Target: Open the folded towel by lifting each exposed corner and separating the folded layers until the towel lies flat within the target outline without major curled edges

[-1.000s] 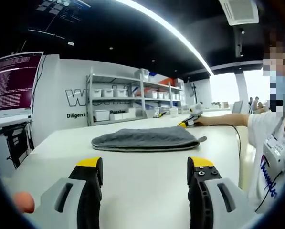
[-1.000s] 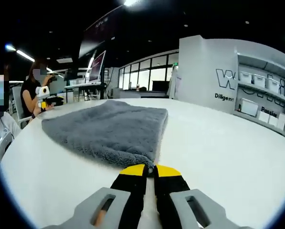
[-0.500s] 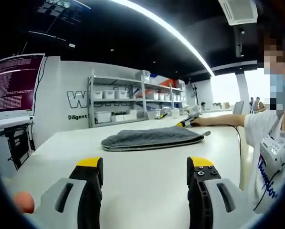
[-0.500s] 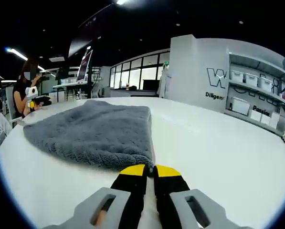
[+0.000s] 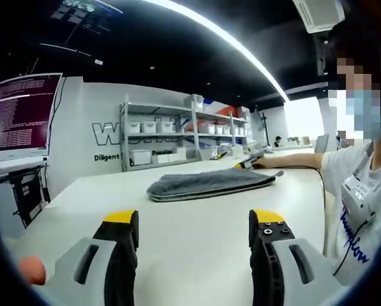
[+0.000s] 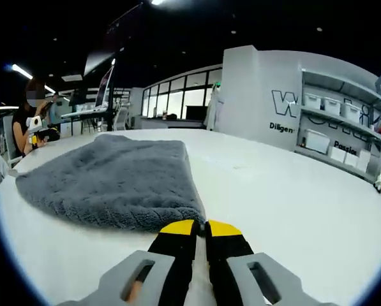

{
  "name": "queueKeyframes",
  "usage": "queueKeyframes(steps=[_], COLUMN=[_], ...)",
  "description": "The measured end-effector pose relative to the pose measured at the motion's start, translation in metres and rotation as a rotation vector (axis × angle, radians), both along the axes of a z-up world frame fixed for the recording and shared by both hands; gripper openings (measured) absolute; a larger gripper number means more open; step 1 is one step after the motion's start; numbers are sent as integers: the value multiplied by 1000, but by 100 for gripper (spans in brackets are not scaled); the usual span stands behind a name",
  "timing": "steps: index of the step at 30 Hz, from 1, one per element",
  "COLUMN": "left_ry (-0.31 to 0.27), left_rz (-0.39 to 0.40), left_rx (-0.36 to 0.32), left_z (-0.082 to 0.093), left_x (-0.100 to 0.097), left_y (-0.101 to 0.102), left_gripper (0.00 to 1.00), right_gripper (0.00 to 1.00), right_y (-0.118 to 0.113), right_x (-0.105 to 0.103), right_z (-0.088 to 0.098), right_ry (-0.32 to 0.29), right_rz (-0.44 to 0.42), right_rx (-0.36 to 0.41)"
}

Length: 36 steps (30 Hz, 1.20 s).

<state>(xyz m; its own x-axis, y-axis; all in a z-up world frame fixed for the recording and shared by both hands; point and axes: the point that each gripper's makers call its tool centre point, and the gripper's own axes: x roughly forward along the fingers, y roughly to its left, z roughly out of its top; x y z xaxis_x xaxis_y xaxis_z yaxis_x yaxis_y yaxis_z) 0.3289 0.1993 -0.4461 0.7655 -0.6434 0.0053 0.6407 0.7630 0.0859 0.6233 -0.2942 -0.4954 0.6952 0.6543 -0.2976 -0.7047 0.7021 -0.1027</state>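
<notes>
A folded grey towel (image 5: 209, 183) lies on the white table (image 5: 190, 255), well ahead of my left gripper (image 5: 193, 220), whose jaws stand wide open with nothing between them. In the right gripper view the towel (image 6: 113, 182) spreads out to the left, and its near corner meets the yellow tips of my right gripper (image 6: 201, 225), which is shut on that corner. The right gripper (image 5: 247, 164) also appears small in the left gripper view, at the towel's far right end.
The person holding the grippers (image 5: 359, 191) stands at the table's right edge. A monitor (image 5: 18, 111) is at the left and shelves with bins (image 5: 171, 137) along the back wall. Another person (image 6: 27, 127) sits beyond the table. Bare table (image 6: 292, 204) extends right of the towel.
The towel has slid right and farther away in the left gripper view. Its corner has stayed at the right gripper's tips while that view swung round the towel.
</notes>
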Motion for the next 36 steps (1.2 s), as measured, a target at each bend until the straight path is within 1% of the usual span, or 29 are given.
queueKeyframes(steps=[2,3,8,9,10,11,13,14,16,17,18,20,21,24,26,28,30,31,32,33,34,35,36], left_ry=[0,1,-12,-13,-15,-15,-15,-15,-8,-4,15,28,32,39,47,61,59,68,75,79,86,98,95], left_rz=[3,7,12,12,18,20,26,26,35,37,43,47,46,38,48,70,87,97,100,99,94,89,86], left_rx=[-2,-6,-4,-4,-1,1,12,13,11,11,10,7,3,-13,-14,-10,0,-1,-4,-9,-18,-30,-31], left_z=[0,0,3,3,3,2,1,0,-1,-1,-4,-6,-7,-6,-6,-8,-9,-10,-11,-11,-11,-11,-10], left_x=[1,2,3,3,5,5,6,7,10,11,13,15,14,16,19,26,34,40,45,48,50,50,47], left_y=[1,2,5,5,6,6,5,5,5,6,6,7,6,7,9,14,16,18,18,18,18,18,18], left_gripper=[69,69,69,69,69,69,69,69,69,69,69,68,68,68,68,68,68,68,68,68,68,68,68], right_gripper=[3,3,3,3,3,3,3,3,3,3,3,3,3,3,3,3,4,6,11,17,25,29,33], right_y=[-3,-6,-15,-16,-18,-18,-19,-20,-21,-20,-20,-18,-16,-13,-11,-14,-18,-21,-27,-33,-35,-40,-43], right_x=[10,19,52,54,64,66,81,86,96,103,107,113,119,136,141,147,146,145,146,147,148,148,147], right_z=[0,0,0,0,0,0,0,0,1,1,1,1,1,1,1,1,0,0,0,0,0,0,-1], right_ry=[0,0,-7,-8,-13,-13,-20,-27,-63,-63,-67,-95,-112,-119,-123,-115,-90,-66,-37,-21,-19,-14,-13], right_rz=[2,6,3,4,11,11,11,8,15,-1,-8,-32,-47,-76,-97,-116,-138,-143,-168,-192,-195,-205,-210], right_rx=[0,1,-7,-8,-12,-13,-22,-30,-72,-75,-82,-122,-147,-169,-180,-175,-136,-94,-45,-23,-17,-10,-10])
